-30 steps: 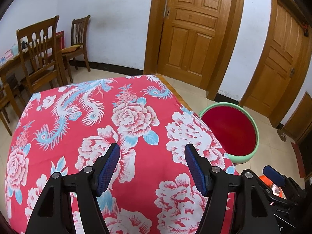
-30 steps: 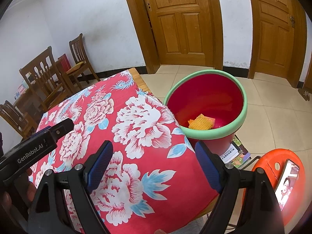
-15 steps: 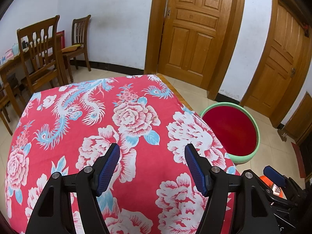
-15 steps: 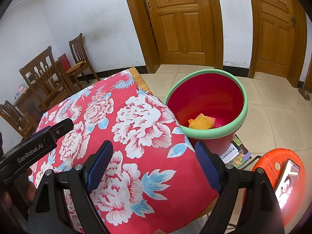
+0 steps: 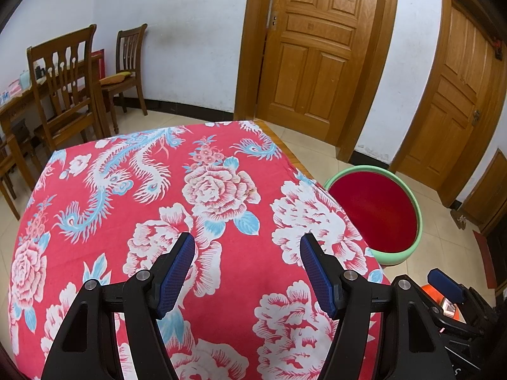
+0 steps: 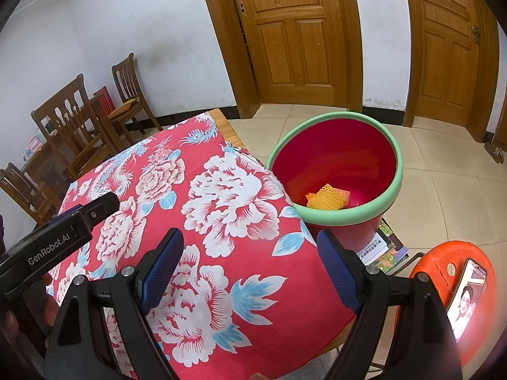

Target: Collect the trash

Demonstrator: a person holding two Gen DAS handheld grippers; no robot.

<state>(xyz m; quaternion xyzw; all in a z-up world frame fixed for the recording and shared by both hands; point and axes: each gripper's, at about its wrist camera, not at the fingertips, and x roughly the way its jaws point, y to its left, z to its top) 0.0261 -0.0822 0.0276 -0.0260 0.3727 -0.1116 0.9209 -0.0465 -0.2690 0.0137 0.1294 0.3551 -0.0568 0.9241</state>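
A red tablecloth [image 5: 221, 247] with white-and-blue flowers; a red bin [image 6: 336, 171], green-rimmed, holds orange netting [image 6: 326, 201].

White plastered walls [image 5: 190, 31] are enclosing the room, with two panelled wooden doors [image 5: 320, 50] standing shut. Beige floor tiles [image 6: 443, 174] are reflecting soft light. Dark wooden slatted chairs [image 5: 63, 72] are standing by a wooden side table [image 5: 16, 104] along the left wall.

"GenRobot.AI" on left tongs [image 6: 104, 204]

bare floral tablecloth [image 5: 221, 190], bin [image 6: 336, 218] mouth unobstructed beside it, stool [image 6: 443, 256] apparently near
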